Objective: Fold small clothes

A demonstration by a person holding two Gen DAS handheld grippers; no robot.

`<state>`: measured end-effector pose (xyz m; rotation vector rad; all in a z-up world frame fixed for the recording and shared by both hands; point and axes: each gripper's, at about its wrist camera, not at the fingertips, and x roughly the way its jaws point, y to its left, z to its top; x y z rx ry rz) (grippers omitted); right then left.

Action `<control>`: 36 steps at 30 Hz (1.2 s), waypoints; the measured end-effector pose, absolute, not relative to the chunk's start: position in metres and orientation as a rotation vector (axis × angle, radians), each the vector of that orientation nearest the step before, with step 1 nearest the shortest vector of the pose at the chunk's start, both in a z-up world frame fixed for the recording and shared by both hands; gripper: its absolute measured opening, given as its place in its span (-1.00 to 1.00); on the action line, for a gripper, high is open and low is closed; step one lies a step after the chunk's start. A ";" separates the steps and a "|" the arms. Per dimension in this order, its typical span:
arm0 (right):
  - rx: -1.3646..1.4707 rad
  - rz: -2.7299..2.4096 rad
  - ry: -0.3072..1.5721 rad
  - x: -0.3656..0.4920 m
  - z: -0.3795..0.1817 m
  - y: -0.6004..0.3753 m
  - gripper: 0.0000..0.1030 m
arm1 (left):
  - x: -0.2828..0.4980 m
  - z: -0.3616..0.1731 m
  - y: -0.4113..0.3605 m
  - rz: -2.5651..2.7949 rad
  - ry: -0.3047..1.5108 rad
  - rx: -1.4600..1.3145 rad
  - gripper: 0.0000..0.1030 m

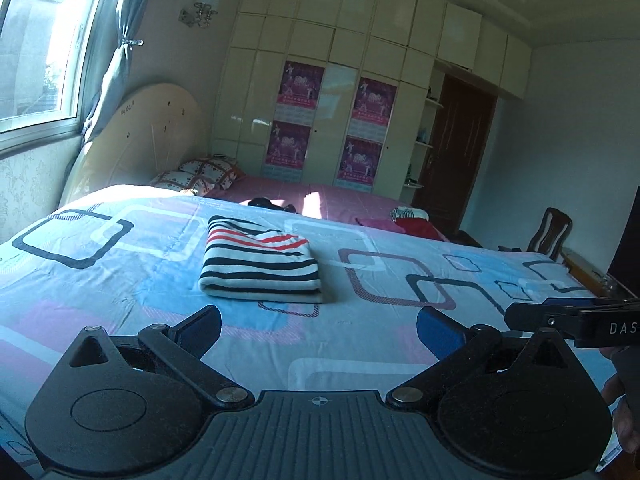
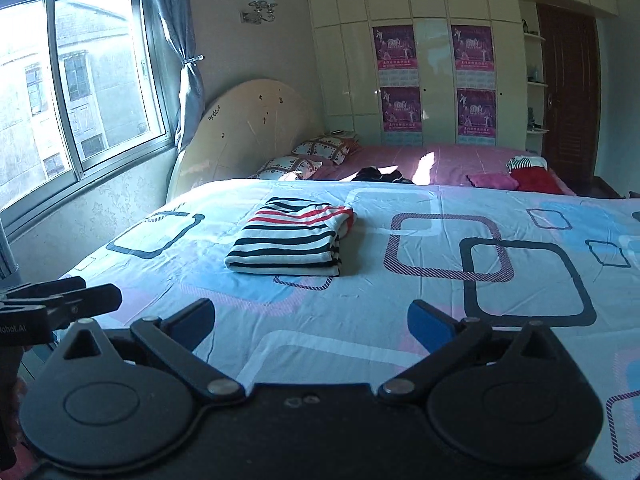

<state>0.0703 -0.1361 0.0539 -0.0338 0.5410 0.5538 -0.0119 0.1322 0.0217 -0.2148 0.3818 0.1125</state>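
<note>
A striped garment, white with black and red stripes, lies folded into a neat rectangle on the patterned bed sheet. It also shows in the right wrist view. My left gripper is open and empty, held above the sheet a little short of the garment. My right gripper is open and empty, also short of the garment and to its right. The right gripper's fingers reach into the left wrist view at the right edge. The left gripper's fingers show at the left edge of the right wrist view.
Beyond the sheet lies a pink bedspread with dark clothes, a pink item and a red and striped pile. Pillows lie by the headboard. A window is left, wardrobes behind, a chair right.
</note>
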 end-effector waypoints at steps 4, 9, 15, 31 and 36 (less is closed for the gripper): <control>-0.056 0.565 0.520 0.048 0.058 -0.138 0.99 | -0.045 0.032 0.123 0.130 0.356 -0.213 0.99; -0.059 0.578 0.513 0.029 0.060 -0.142 0.99 | -0.067 0.034 0.117 0.156 0.346 -0.213 0.99; -0.052 0.572 0.494 0.022 0.063 -0.148 0.99 | -0.076 0.036 0.112 0.155 0.339 -0.208 0.99; -0.050 0.571 0.487 0.016 0.062 -0.154 0.99 | -0.079 0.039 0.106 0.153 0.332 -0.192 0.99; -0.048 0.571 0.477 0.017 0.064 -0.154 0.99 | -0.077 0.039 0.107 0.152 0.330 -0.193 0.99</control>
